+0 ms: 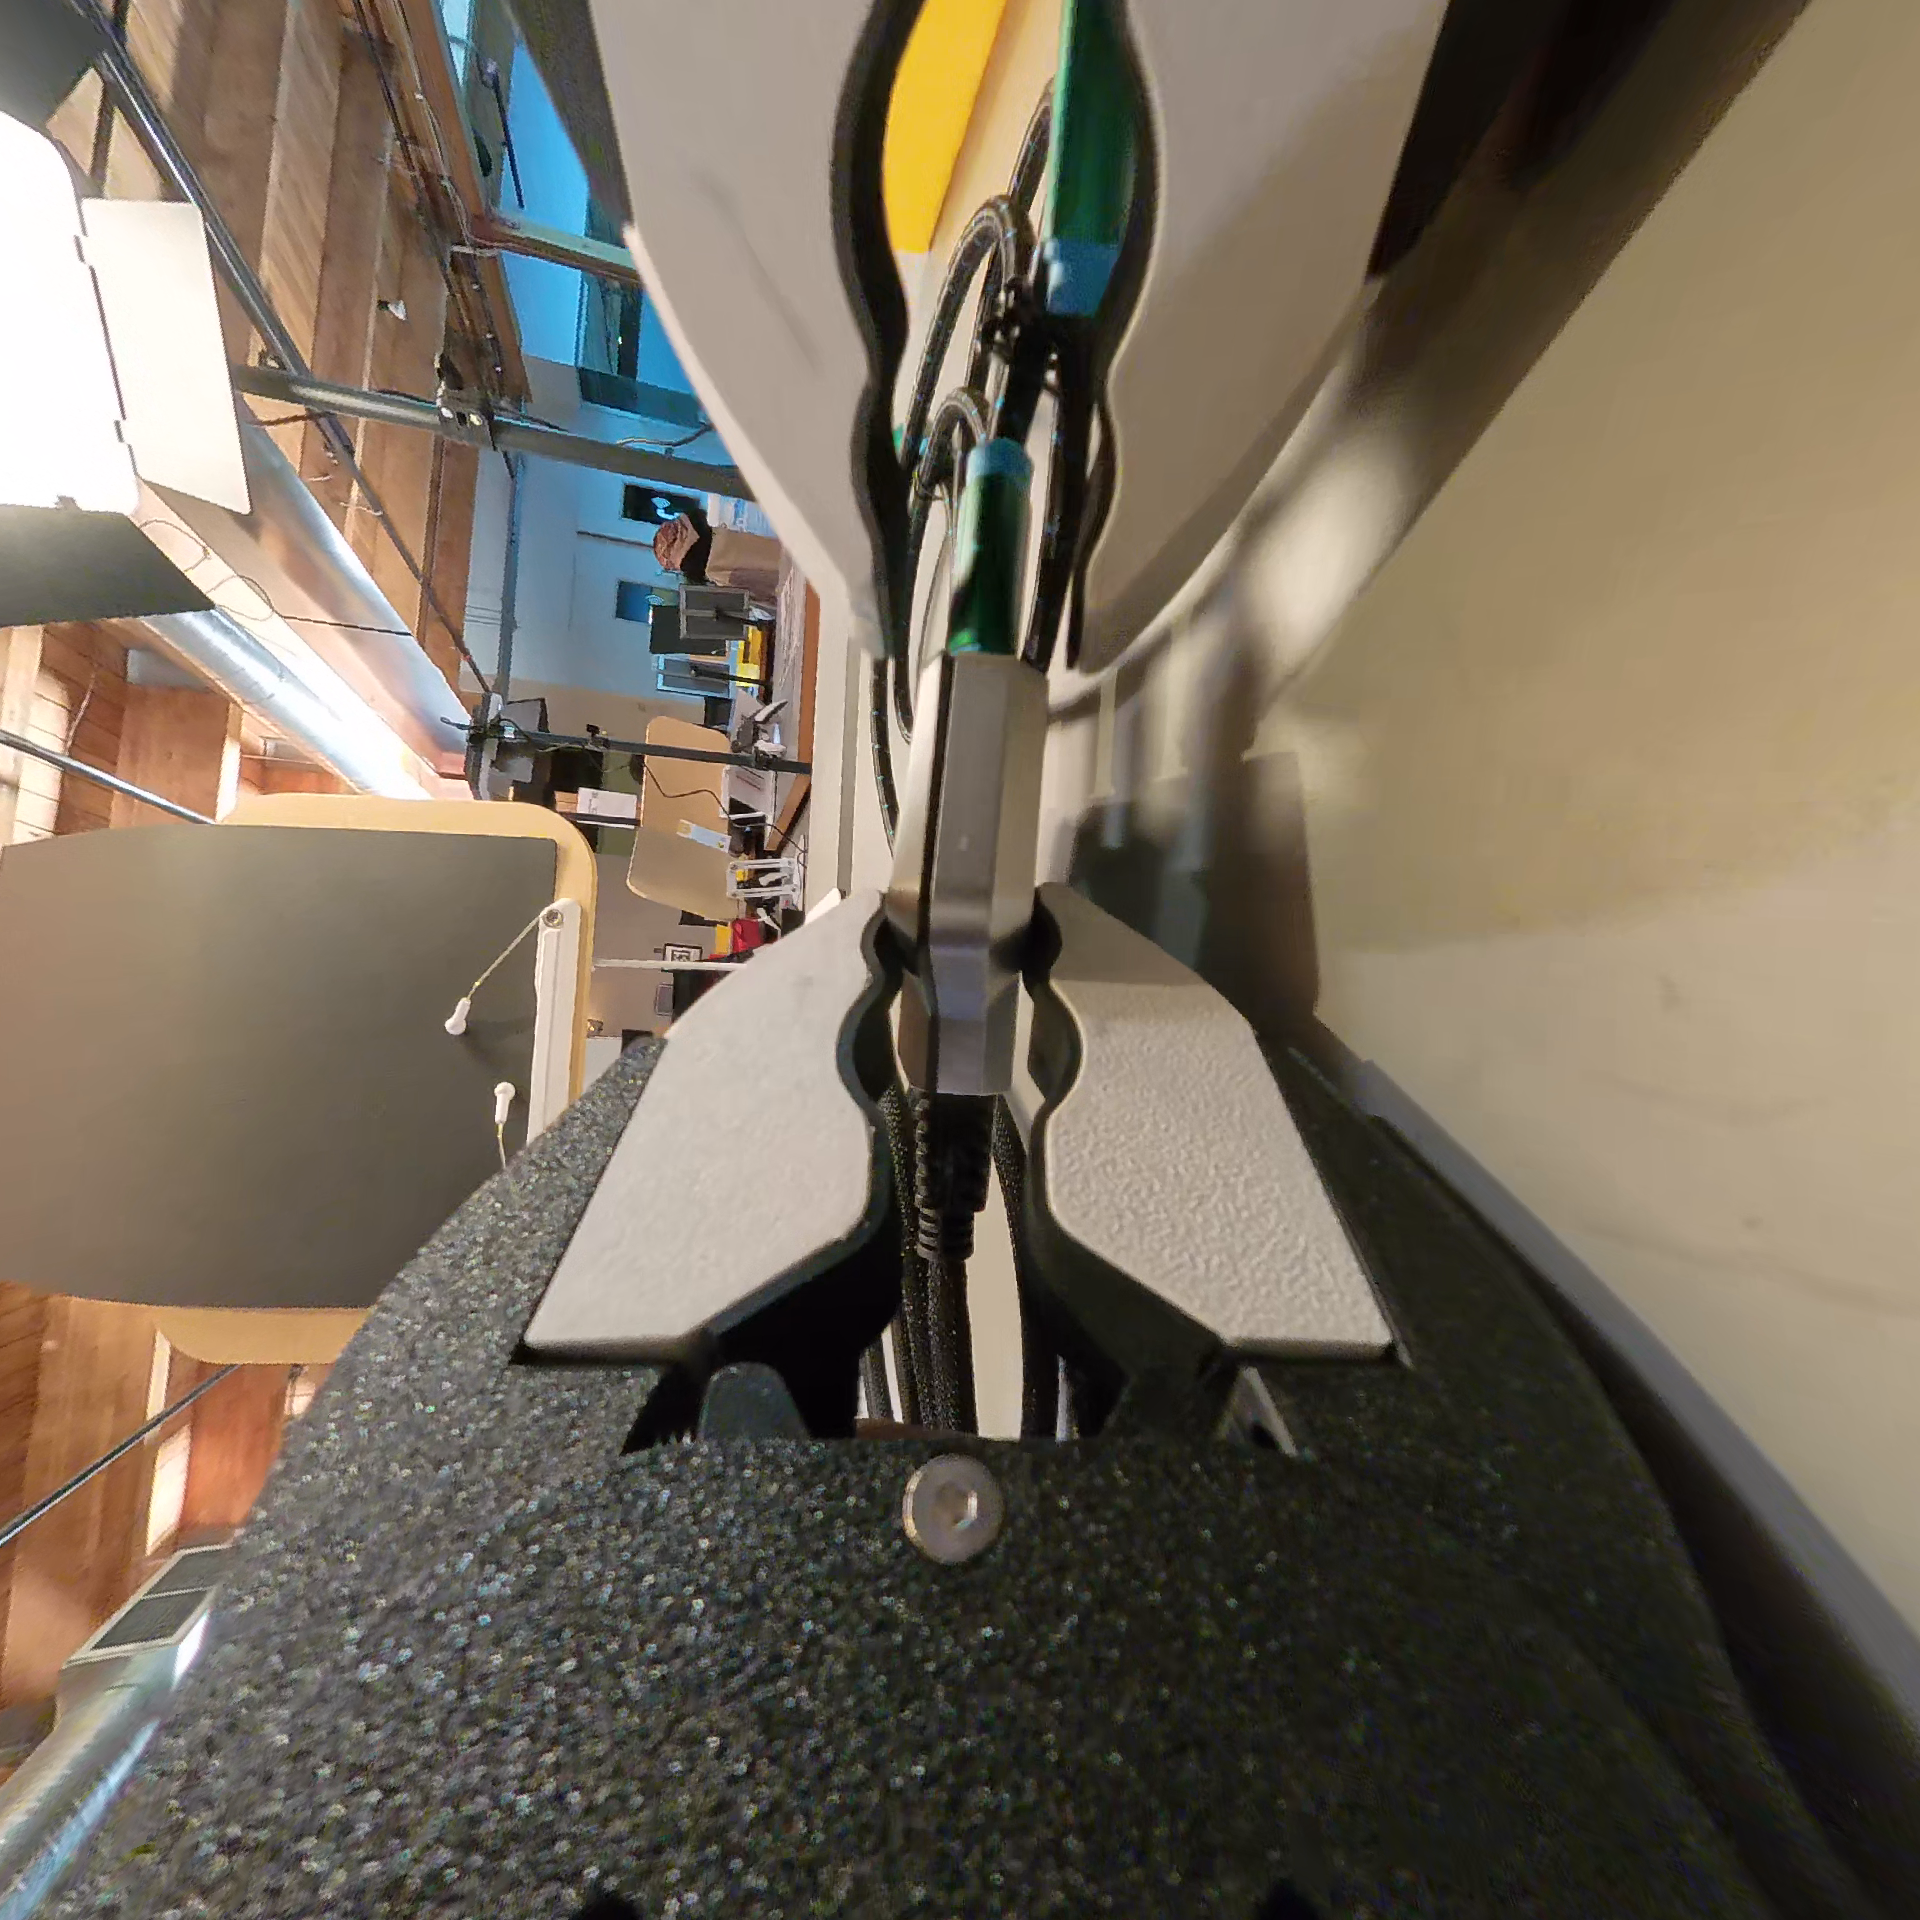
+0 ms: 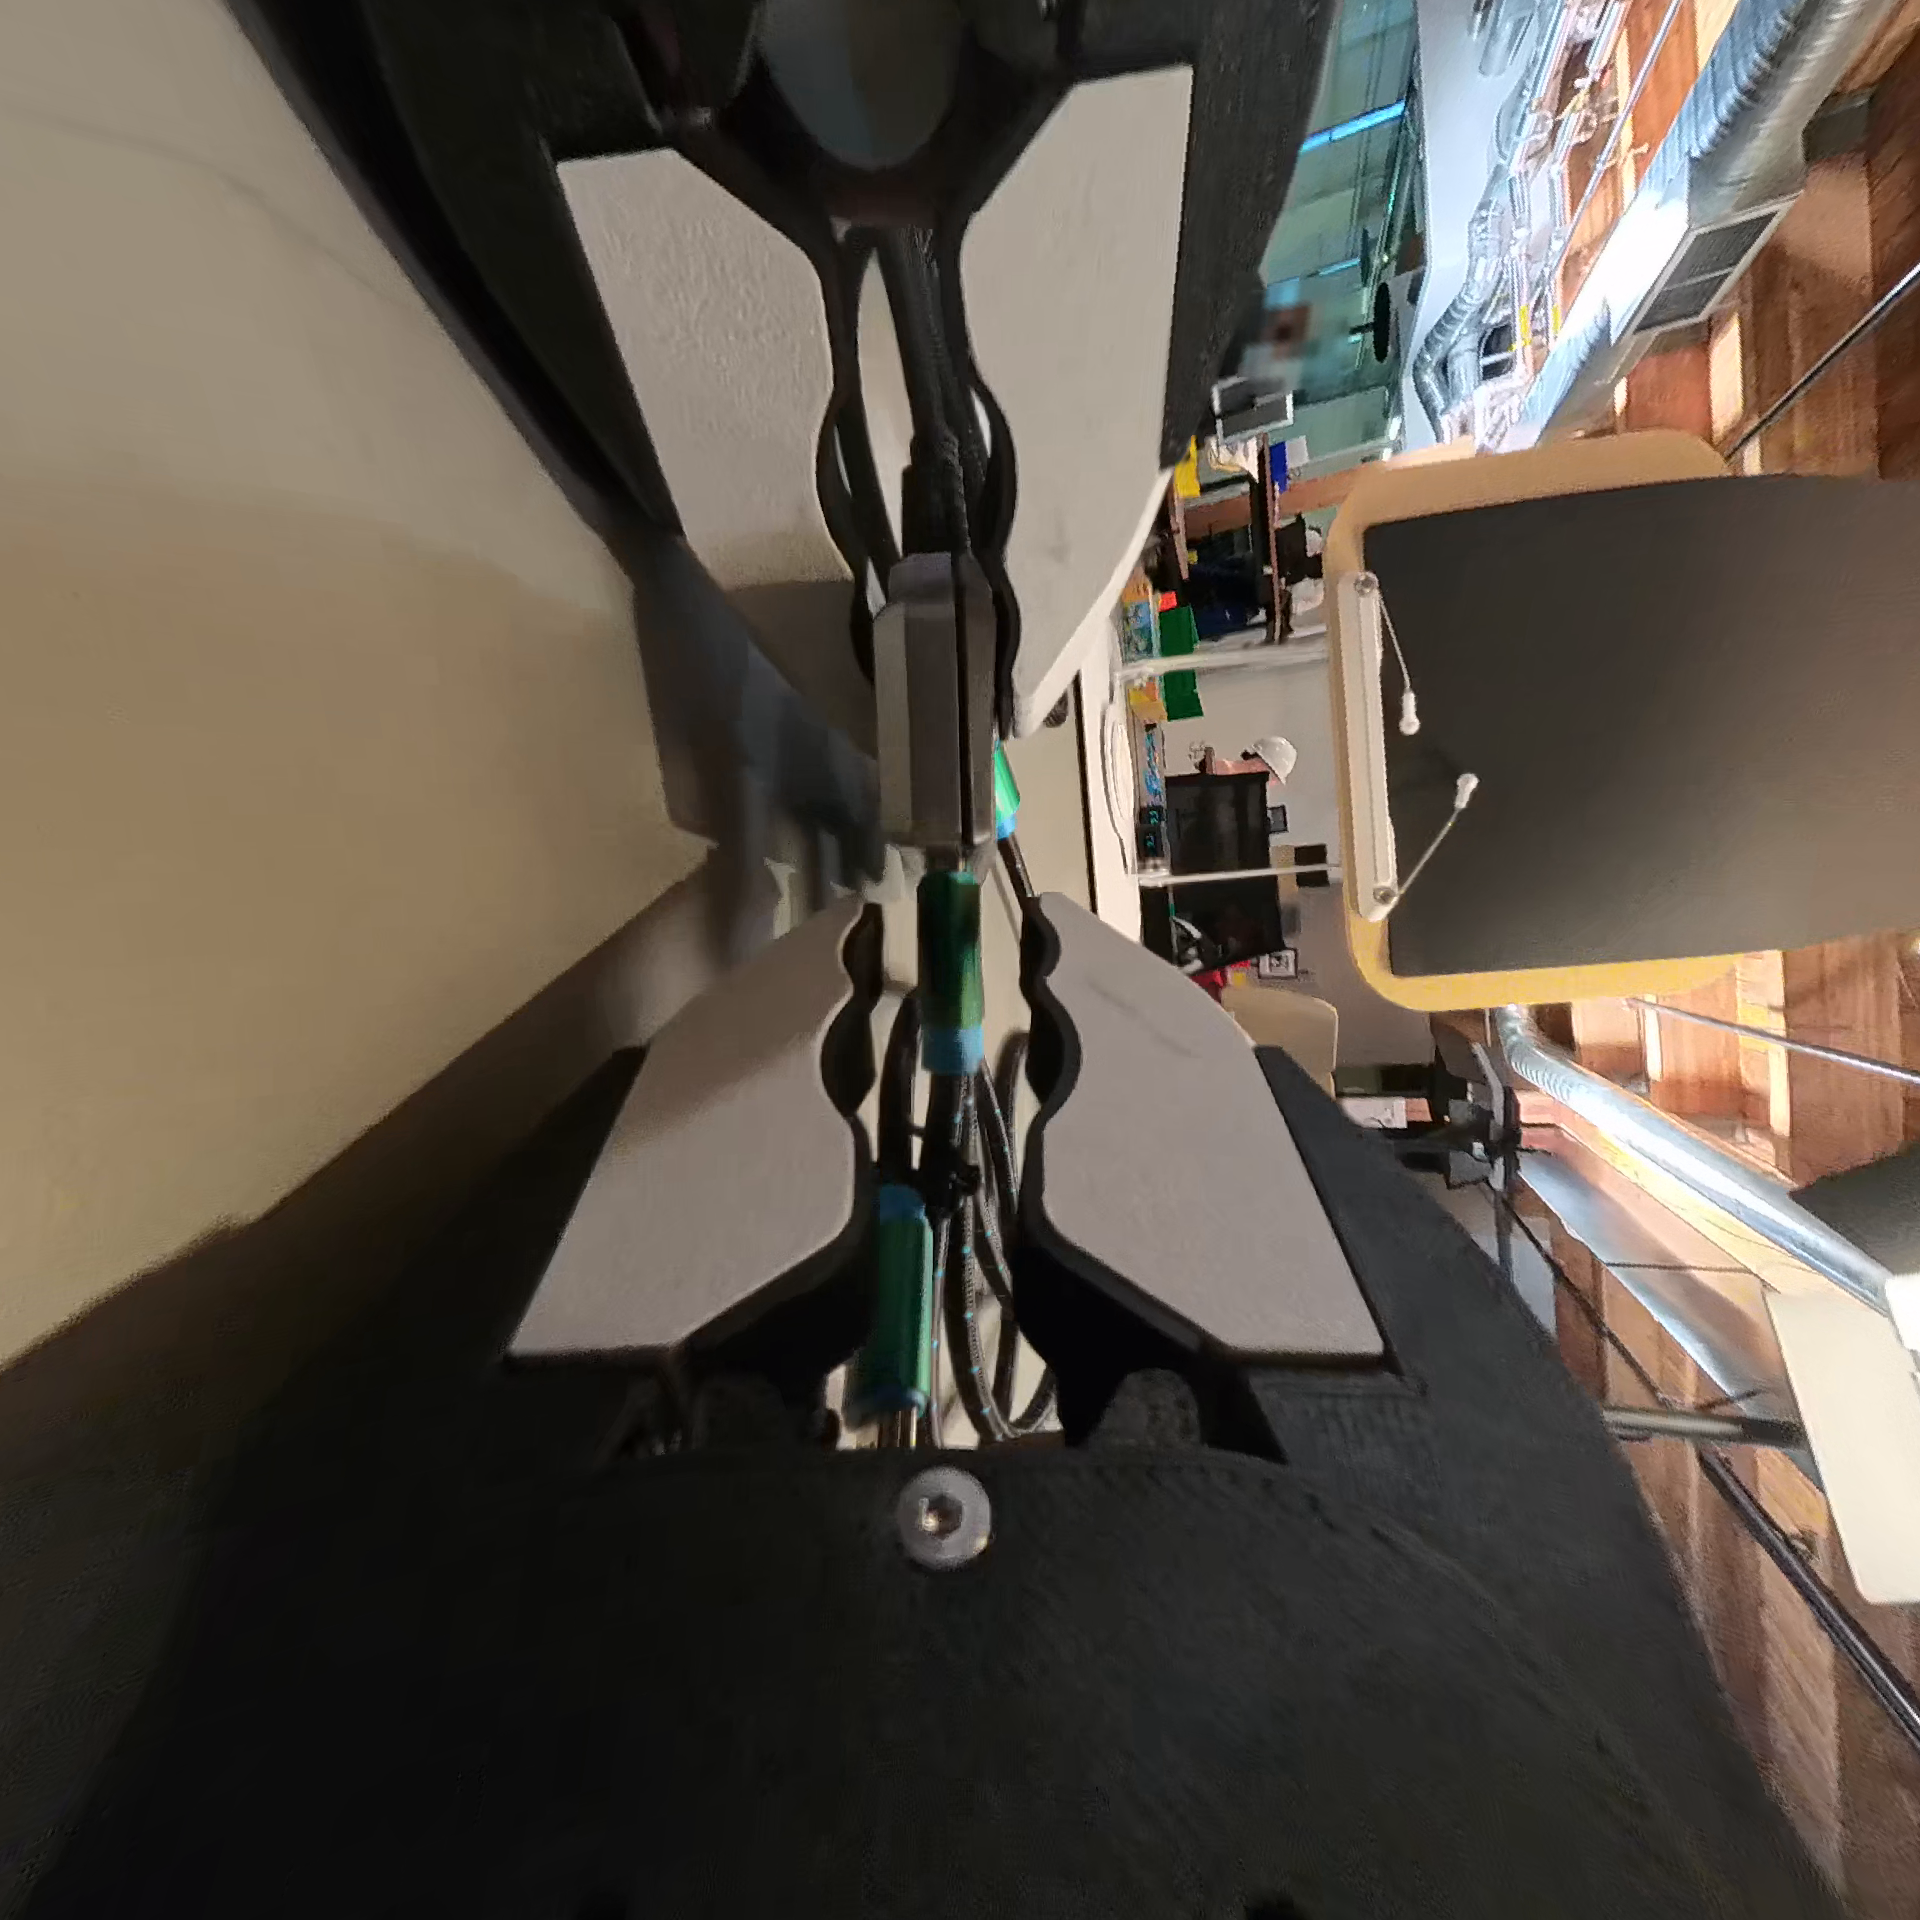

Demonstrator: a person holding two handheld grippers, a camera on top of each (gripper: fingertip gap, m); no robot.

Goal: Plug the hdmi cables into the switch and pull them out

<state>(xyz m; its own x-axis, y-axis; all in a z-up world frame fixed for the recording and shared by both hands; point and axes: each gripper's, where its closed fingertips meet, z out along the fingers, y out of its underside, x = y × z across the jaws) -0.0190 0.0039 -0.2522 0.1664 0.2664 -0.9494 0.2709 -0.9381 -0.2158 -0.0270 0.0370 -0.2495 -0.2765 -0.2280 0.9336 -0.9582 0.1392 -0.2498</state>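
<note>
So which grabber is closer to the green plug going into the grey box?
The right one. The green plug sits between the open fingers of the right gripper. The left gripper clamps the grey box, beyond the plug's tip.

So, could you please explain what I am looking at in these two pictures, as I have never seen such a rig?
A person holds two handheld grippers, each with a camera looking along its jaws. Both pictures are turned sideways. The left camera shows the left gripper shut on a grey block, likely the switch, with a black cable trailing toward the camera. The right camera shows the right gripper facing it, jaws open around a green plug that meets the block. The beige table runs alongside.
</note>
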